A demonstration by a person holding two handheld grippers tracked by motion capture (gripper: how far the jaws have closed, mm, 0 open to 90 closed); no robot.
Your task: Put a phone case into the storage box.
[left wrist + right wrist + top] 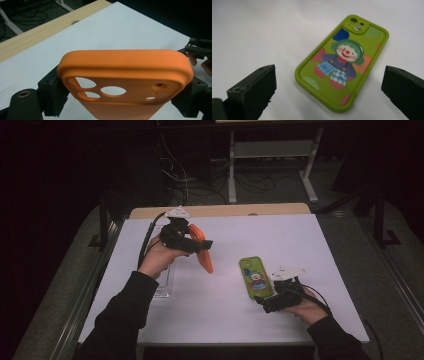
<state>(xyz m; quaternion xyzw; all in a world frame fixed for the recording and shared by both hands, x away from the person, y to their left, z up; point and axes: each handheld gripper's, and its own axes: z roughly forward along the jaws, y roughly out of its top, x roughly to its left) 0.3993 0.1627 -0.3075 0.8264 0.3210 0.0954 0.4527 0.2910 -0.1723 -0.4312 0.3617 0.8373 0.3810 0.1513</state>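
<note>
White table [300, 240] bears a clear tray [167, 282] at left. Left gripper [192, 241] clamps an orange phone case [125, 75] by its sides, raised above the surface. Right gripper [267, 301], jaws wide apart, sits just behind a green clown phone case [343, 62] lying flat.

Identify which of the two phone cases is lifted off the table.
The plain orange phone case, clamped at its sides by the left gripper. The green clown-print case lies flat on the white table, before the open right gripper.
</note>
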